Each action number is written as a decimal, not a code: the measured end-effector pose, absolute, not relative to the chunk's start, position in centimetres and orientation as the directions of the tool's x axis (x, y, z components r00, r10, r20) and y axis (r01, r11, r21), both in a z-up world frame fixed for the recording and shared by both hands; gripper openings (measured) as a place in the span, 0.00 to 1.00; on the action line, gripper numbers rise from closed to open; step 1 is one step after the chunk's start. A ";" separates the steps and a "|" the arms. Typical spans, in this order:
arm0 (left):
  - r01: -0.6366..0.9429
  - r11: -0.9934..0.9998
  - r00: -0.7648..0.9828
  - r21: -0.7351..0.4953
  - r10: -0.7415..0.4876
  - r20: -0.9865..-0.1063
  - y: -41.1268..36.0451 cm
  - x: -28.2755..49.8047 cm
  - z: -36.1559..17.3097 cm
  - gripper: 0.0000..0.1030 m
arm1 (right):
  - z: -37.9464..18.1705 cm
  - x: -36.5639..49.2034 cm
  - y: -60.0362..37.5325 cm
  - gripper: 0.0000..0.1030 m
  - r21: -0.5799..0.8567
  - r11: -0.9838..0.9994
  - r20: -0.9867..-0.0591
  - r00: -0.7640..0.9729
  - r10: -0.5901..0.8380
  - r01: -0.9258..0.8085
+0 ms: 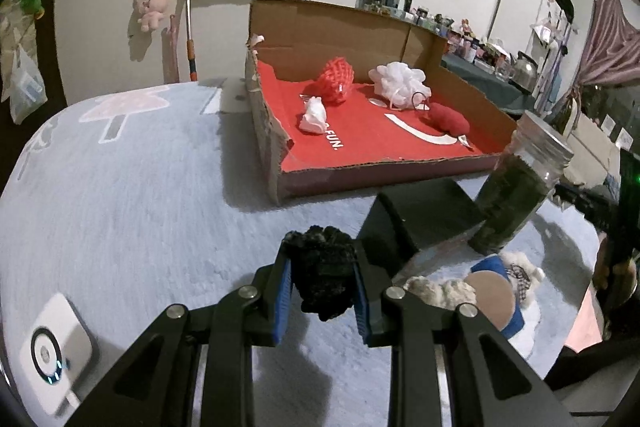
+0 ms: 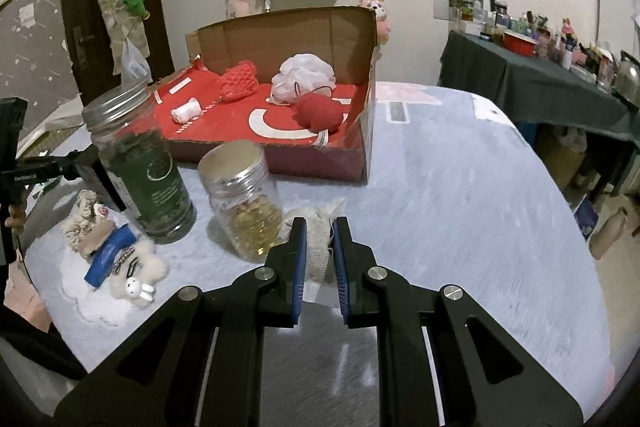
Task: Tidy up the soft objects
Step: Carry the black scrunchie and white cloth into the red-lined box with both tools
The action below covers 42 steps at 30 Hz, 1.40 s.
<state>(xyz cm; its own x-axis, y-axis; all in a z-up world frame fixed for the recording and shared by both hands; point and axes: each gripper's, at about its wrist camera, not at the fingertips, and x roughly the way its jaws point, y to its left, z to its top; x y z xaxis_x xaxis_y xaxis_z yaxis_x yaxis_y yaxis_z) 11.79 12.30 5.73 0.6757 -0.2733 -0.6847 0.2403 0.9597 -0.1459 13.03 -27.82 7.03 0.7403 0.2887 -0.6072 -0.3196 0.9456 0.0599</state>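
My left gripper (image 1: 320,259) is shut on a black fuzzy soft object (image 1: 322,273), held above the pale blue tablecloth in front of the cardboard box (image 1: 276,163). My right gripper (image 2: 320,233) is shut on a white mesh pouch (image 2: 318,247), near the table's middle. The red-lined box (image 2: 360,147) holds a red knit ball (image 1: 335,79), a white bath pouf (image 1: 398,81), a small white cloth (image 1: 314,115) and a dark red soft piece (image 1: 448,118). A pile of plush items with a blue-banded piece (image 2: 110,253) lies on a white cloth at the left of the right wrist view.
A tall jar of dark green contents (image 2: 138,163) and a shorter jar of yellow contents (image 2: 244,199) stand before the box. A black block (image 1: 424,215) sits by the green jar (image 1: 516,187). A white device (image 1: 54,353) lies at the near left. A cluttered side table (image 2: 560,87) stands right.
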 end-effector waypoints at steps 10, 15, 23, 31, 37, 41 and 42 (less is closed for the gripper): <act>0.336 0.936 0.667 -0.109 -0.318 -0.674 11.5 14.5 7.7 0.27 | 8.2 15.9 -27.3 0.12 -0.024 0.919 -0.614 0.732 0.297 -0.393; 0.376 0.920 0.662 -0.110 -0.350 -0.662 10.5 16.4 9.4 0.27 | 9.8 17.4 -26.6 0.12 -0.029 0.900 -0.596 0.730 0.334 -0.435; 0.346 0.934 0.626 -0.093 -0.304 -0.718 8.0 20.6 9.6 0.27 | 11.4 21.8 -23.6 0.12 -0.047 0.876 -0.624 0.699 0.349 -0.479; 0.305 0.950 0.572 -0.058 -0.232 -0.787 6.1 24.5 8.1 0.27 | 10.1 26.8 -20.5 0.12 -0.060 0.882 -0.753 0.601 0.267 -0.467; 0.295 0.955 0.529 -0.028 -0.188 -0.828 5.1 26.3 7.0 0.27 | 8.4 29.2 -18.8 0.12 -0.072 0.877 -0.842 0.500 0.201 -0.474; 0.300 0.954 0.506 -0.005 -0.164 -0.847 4.8 27.1 6.4 0.27 | 7.5 30.1 -18.1 0.12 -0.093 0.878 -0.874 0.461 0.154 -0.470; 0.300 0.954 0.501 0.001 -0.157 -0.851 4.7 27.3 6.3 0.27 | 7.3 30.4 -18.0 0.12 -0.092 0.877 -0.880 0.450 0.150 -0.472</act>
